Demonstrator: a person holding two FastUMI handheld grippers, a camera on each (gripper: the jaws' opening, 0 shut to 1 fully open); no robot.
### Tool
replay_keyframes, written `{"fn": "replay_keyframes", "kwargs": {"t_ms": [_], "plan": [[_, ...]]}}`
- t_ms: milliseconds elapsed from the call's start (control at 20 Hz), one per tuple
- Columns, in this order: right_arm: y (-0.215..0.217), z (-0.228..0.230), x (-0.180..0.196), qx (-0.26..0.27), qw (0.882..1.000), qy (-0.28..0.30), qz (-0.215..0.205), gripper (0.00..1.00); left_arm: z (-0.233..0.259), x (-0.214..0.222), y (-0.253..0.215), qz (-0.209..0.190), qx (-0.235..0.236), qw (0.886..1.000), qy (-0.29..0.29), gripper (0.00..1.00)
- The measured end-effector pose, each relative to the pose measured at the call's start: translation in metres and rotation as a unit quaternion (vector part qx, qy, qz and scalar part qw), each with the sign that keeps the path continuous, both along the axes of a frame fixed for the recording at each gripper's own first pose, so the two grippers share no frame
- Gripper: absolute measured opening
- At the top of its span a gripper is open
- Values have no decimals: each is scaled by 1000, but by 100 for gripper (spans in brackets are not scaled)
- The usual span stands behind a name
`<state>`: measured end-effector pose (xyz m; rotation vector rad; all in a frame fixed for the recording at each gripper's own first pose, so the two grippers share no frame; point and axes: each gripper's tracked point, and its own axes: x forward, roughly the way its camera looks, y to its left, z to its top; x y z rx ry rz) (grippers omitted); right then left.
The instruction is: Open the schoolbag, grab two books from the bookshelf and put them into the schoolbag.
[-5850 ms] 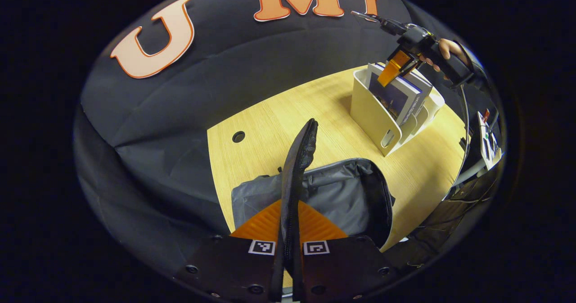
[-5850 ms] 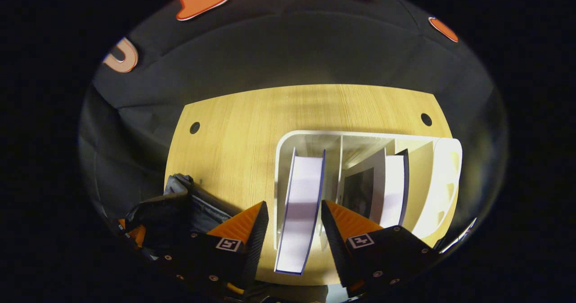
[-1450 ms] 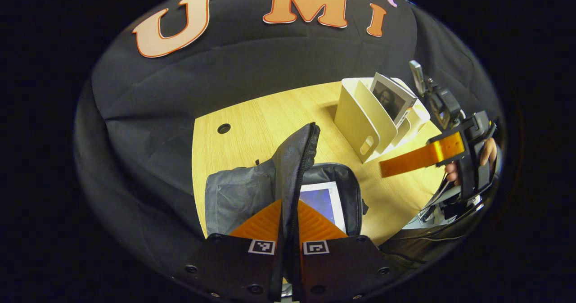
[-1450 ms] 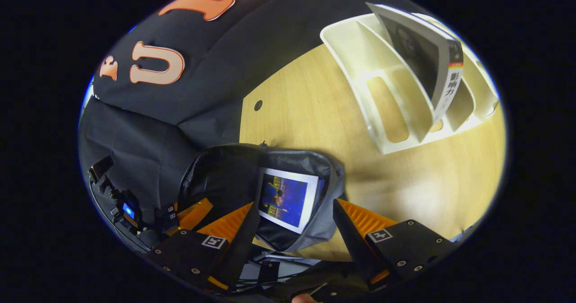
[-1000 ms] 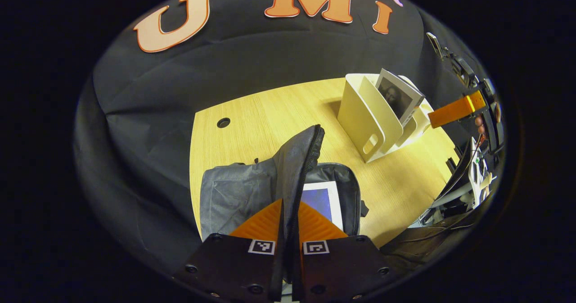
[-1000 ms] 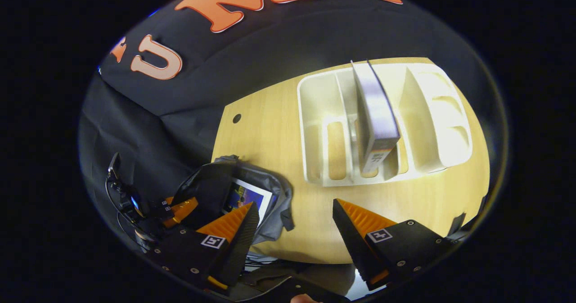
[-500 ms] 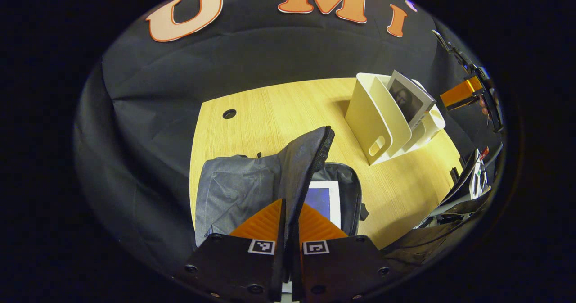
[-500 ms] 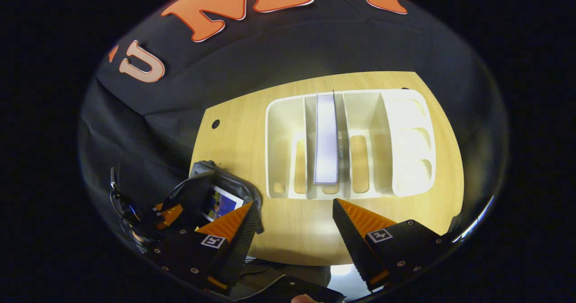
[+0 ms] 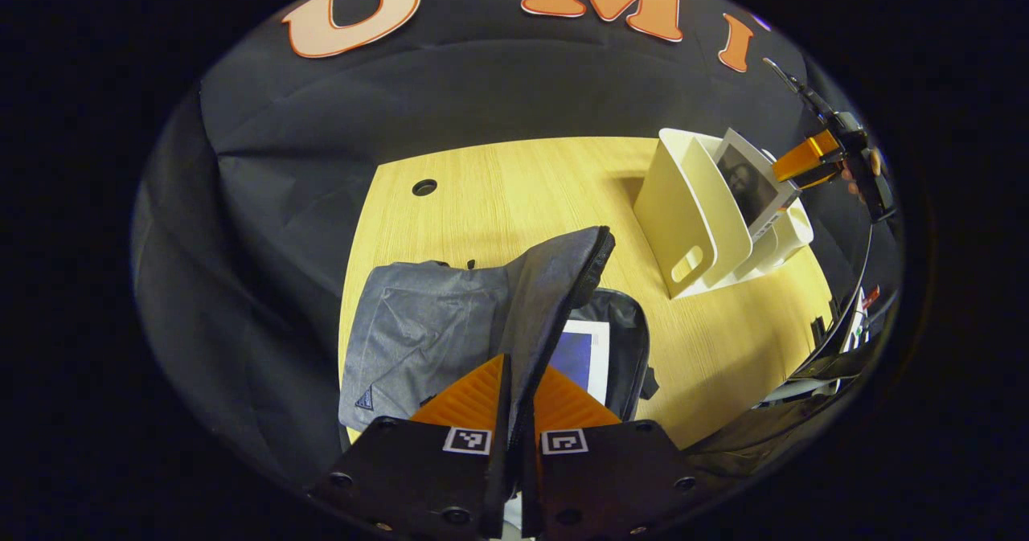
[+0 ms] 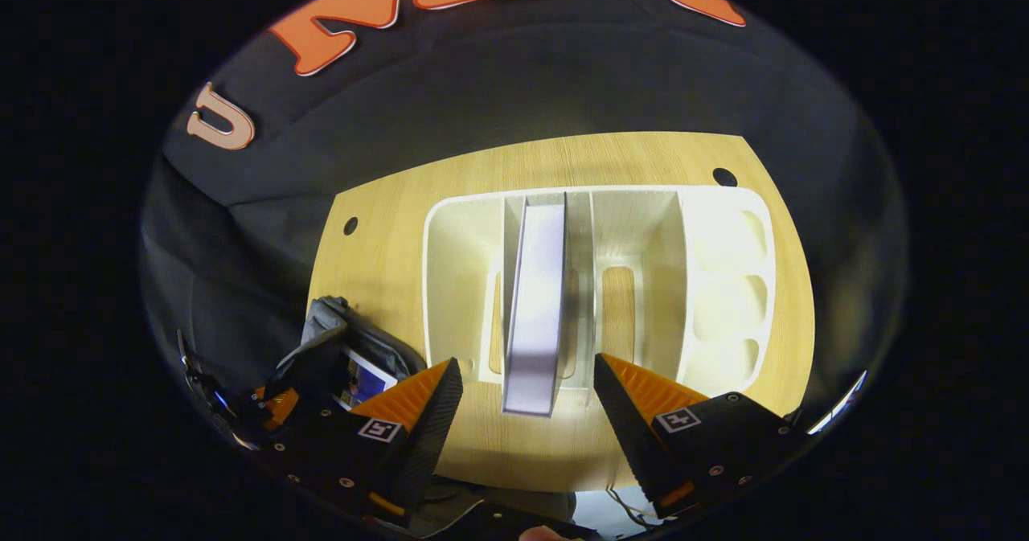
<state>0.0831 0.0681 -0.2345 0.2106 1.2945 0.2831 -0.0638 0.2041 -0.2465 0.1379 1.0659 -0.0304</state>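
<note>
The left gripper (image 9: 514, 400) was pressed together on the raised flap (image 9: 555, 300) of the grey schoolbag (image 9: 426, 328), both fingers pinching the zippered edge and holding it up so that the main compartment stood open. The schoolbag lay on the wooden table (image 9: 498, 191), near its front edge. Inside the open compartment, in the left gripper view, lay one book (image 9: 583, 356) with a white border and a blue cover, flat against the bag's lining and partly hidden behind the flap.

The white bookshelf (image 9: 683, 203) stood farther back and to the right on the table, well apart from the schoolbag. A second book (image 9: 752, 179) leaned upright in one of its slots, its cover bearing a dark portrait picture. Just beside that book's upper corner, in the same view, hovered the right gripper (image 9: 804, 161) with a hand (image 9: 864, 173) behind it.

In the right gripper view the right gripper (image 10: 526, 400) was spread wide, looking down onto the bookshelf (image 10: 723, 284) from above. The second book (image 10: 537, 300) stood in the second compartment from the left, its pale page edges facing up, and its near end lay between the two open fingers (neither finger touched it). At the lower left of this view the schoolbag (image 10: 354, 340) showed with the first book (image 10: 362, 382) inside, and the left gripper (image 10: 269, 404) at its edge.
</note>
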Motion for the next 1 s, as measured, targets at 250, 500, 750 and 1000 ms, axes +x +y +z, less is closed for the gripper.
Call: {"fn": "replay_keyframes", "kwargs": {"t_ms": [250,500,750,1000], "plan": [[1,-21,16,-9,1000,18,15,97,-5,-2,-3,31,6,999,4,9],[9,-36,23,-10,999,35,19,55,-9,-12,-10,51,19,998,13,9],[-5,-37,29,-41,999,26,7,42,-8,-18,-12,54,24,998,18,9],[-18,-17,22,-31,999,21,-28,36,-8,-15,-10,43,21,999,16,9]]}}
